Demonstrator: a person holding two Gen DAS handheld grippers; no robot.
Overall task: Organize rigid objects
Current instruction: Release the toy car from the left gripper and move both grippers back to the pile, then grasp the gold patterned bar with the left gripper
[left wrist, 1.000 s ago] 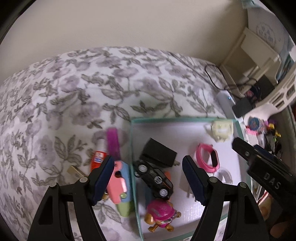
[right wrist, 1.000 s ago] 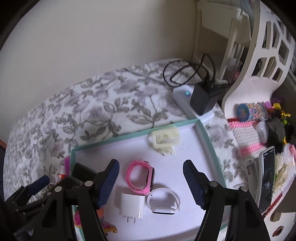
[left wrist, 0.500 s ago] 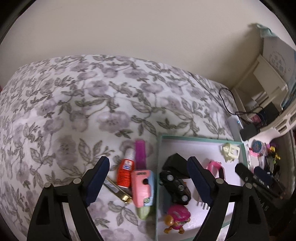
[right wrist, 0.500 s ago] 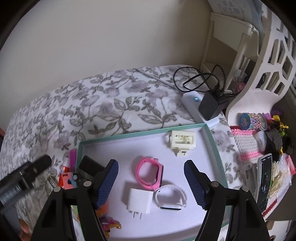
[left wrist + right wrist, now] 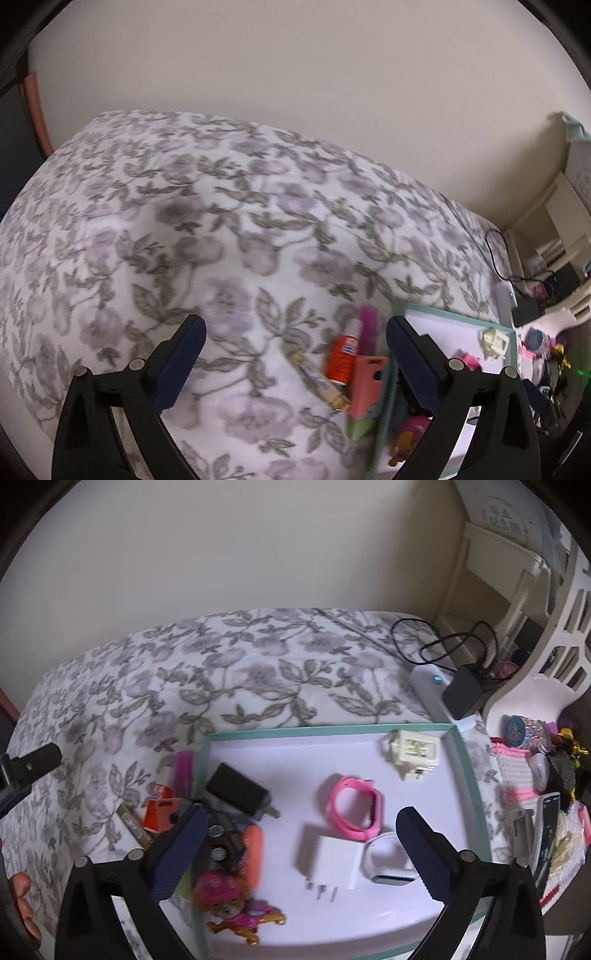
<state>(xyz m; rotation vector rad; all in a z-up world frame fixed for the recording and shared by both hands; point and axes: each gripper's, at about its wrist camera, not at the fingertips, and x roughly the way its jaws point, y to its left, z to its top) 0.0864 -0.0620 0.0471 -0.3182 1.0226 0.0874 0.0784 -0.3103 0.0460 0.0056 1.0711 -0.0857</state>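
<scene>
A white tray with a teal rim [image 5: 469, 775] lies on the floral bed. In it are a black charger [image 5: 236, 792], a black toy car [image 5: 221, 843], a pink pup figure [image 5: 229, 904], a pink watch band [image 5: 354, 808], a white charger [image 5: 334, 862], a white watch [image 5: 388, 860] and a cream block [image 5: 415, 753]. Left of the tray lie an orange glue tube [image 5: 341, 356], a gold clipper [image 5: 317, 380], a magenta stick [image 5: 369, 328] and a pink piece [image 5: 365, 384]. My left gripper [image 5: 295, 369] is open above the bedspread. My right gripper [image 5: 299, 853] is open above the tray.
A white power strip [image 5: 436, 698] with a black adapter [image 5: 461, 694] and cable sits behind the tray. A white shelf [image 5: 554, 627] and cluttered small items [image 5: 535, 760] stand at the right. The wall runs behind the bed.
My left gripper has swung left and back, away from the tray, over the bedspread. My right gripper has pulled back and up, showing more of the tray.
</scene>
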